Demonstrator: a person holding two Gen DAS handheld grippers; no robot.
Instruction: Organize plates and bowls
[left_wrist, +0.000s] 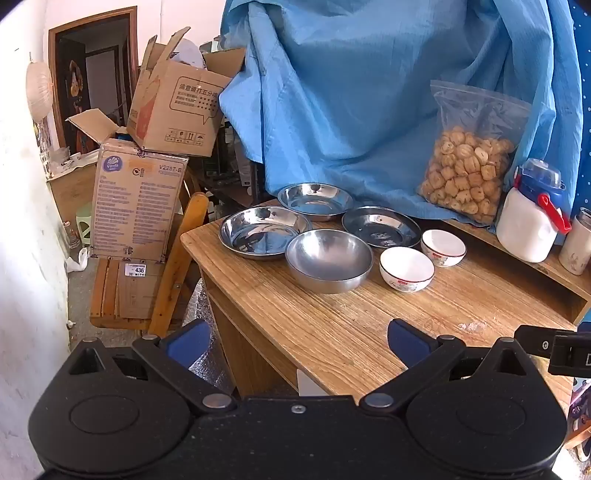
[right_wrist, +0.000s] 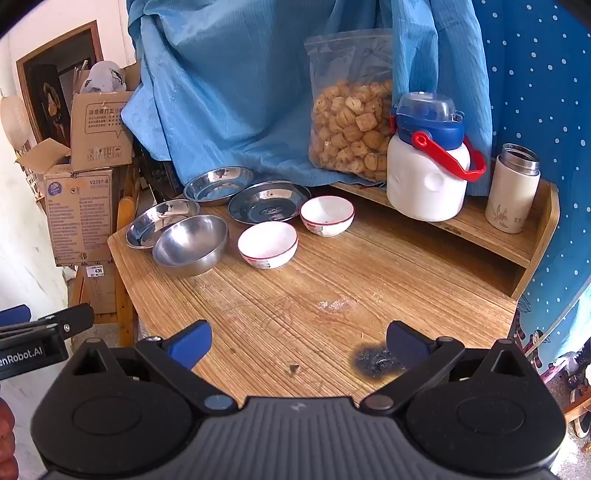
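Three steel plates lie at the far left of the wooden table (left_wrist: 332, 332): one left (left_wrist: 264, 232), one at the back (left_wrist: 316, 201), one right (left_wrist: 380, 226). A steel bowl (left_wrist: 328, 260) stands in front of them. Two white bowls with red rims (left_wrist: 406, 268) (left_wrist: 442, 247) stand to its right. The right wrist view shows the steel bowl (right_wrist: 190, 245) and the white bowls (right_wrist: 267, 244) (right_wrist: 327, 215). My left gripper (left_wrist: 299, 341) is open and empty above the table's near edge. My right gripper (right_wrist: 299, 343) is open and empty above the near table.
A bag of biscuits (right_wrist: 351, 122), a white jug with blue lid (right_wrist: 428, 166) and a steel-topped flask (right_wrist: 513, 192) stand on a raised shelf at the back right. Blue cloth (left_wrist: 369, 92) hangs behind. Cardboard boxes (left_wrist: 136, 203) and a wooden chair stand left of the table. A burn mark (right_wrist: 373, 363) is near the front.
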